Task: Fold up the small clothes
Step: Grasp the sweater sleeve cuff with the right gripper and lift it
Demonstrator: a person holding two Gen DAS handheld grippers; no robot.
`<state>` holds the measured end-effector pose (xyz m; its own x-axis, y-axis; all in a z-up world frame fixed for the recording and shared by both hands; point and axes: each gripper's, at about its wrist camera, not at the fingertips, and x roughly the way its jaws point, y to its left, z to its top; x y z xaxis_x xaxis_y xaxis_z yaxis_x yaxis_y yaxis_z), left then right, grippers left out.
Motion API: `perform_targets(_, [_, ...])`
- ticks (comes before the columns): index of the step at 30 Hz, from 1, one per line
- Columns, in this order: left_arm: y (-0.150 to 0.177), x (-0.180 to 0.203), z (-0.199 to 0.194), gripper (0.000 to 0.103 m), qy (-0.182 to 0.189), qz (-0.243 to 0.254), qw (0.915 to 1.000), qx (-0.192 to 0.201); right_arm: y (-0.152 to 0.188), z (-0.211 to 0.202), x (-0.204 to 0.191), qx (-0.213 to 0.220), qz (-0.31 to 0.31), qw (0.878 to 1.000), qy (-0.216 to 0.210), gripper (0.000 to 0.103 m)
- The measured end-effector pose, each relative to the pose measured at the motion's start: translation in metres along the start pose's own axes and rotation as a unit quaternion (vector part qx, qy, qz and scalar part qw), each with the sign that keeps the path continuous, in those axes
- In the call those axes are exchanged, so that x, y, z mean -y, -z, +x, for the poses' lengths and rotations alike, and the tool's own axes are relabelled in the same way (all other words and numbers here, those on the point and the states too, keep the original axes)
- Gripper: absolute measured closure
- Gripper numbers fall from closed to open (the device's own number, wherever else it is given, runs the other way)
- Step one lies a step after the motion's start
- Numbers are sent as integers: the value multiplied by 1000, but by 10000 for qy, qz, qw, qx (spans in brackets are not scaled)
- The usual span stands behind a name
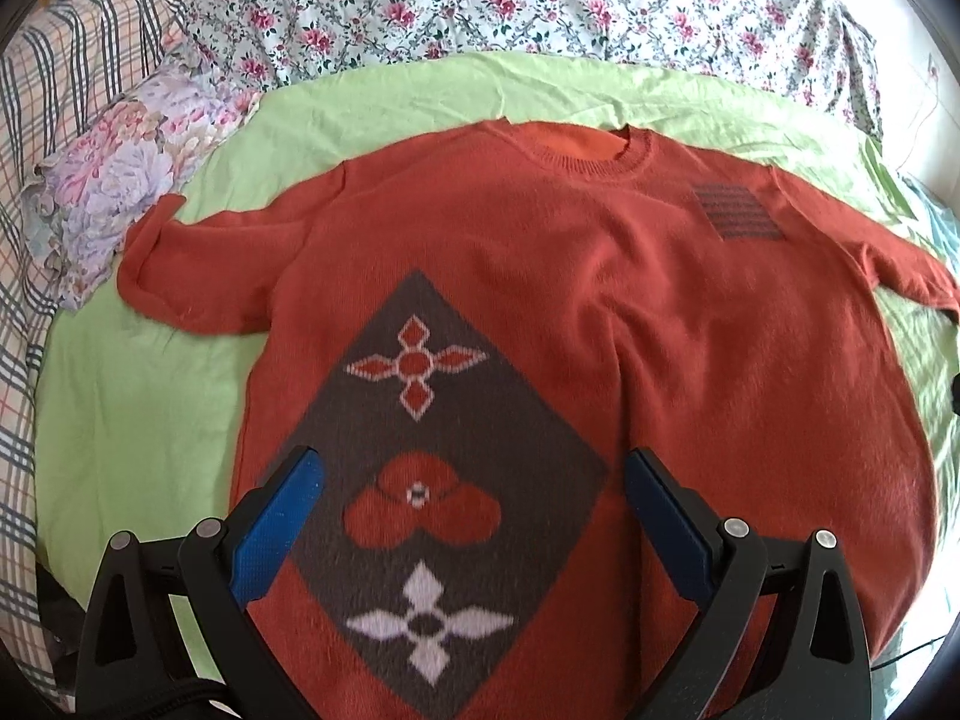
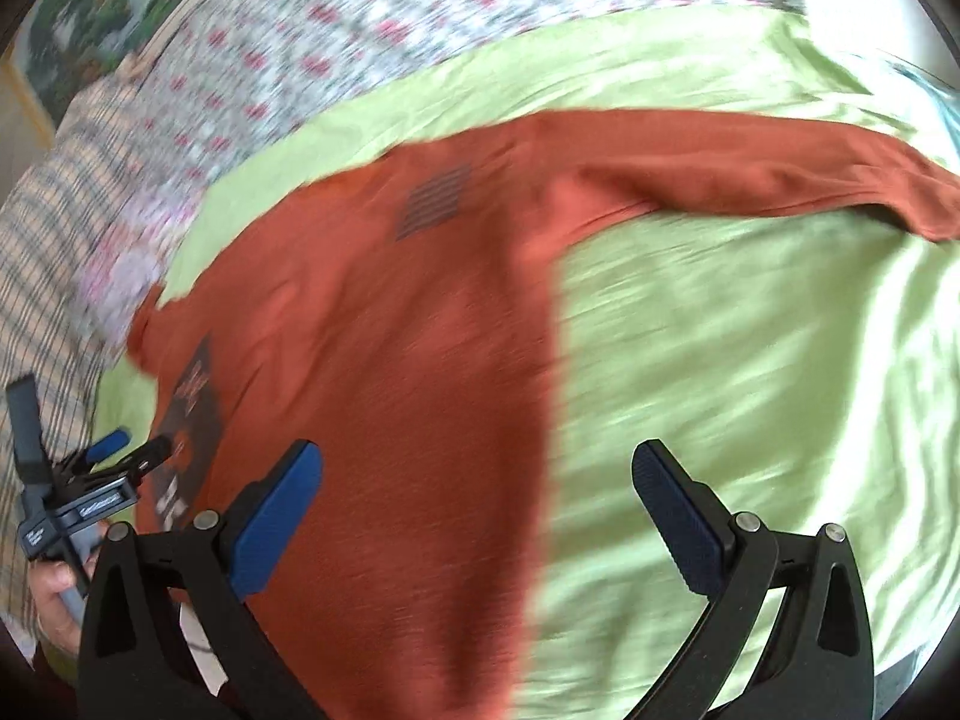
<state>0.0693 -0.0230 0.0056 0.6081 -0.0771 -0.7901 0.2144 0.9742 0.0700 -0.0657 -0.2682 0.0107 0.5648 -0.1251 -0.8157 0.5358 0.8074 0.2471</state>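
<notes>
1. My left gripper (image 1: 468,474) stands with its jaws wide apart, blue pads empty, above the lower front of the orange sweater (image 1: 600,300), straddling the dark diamond panel (image 1: 444,480) with its flower motifs

2. My right gripper (image 2: 477,480) is likewise spread wide and holds nothing; its left finger sits over the sweater's side, its right finger over bare sheet, so the sweater's edge runs between them

3. The sweater lies flat, front up, collar (image 1: 576,147) away from me, both sleeves stretched out sideways; the left sleeve (image 1: 198,264) has its cuff end folded back on itself, and a striped dark patch (image 1: 738,210) marks the chest

4. In the right wrist view my other gripper shows at the far left edge, a hand (image 2: 57,600) around its handle; that view is motion-blurred

5. Nothing lies on top of the sweater

6. Underneath is a light green sheet (image 1: 138,408), wrinkled, on a bed

7. Beyond it are a rose-print quilt (image 1: 480,6), a lilac floral pillow (image 1: 120,180) by the left sleeve, and plaid bedding (image 1: 36,180) at the left
</notes>
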Motion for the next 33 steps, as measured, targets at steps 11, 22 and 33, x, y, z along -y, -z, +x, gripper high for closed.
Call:
perform_targets(11, [-16,20,15,3,207,134,9997,-53,-56,-41,183,1273,1851,9657,1302,18])
perform_targets(22, [-13,14,34,3,107,83,9996,-266,-125,-26,308,1702,2911,9235,1829,72])
perform_targets(33, [-11,-5,44,3,315,-189,9988,-337,-155,-22,152,1679,1123,9770,679,95])
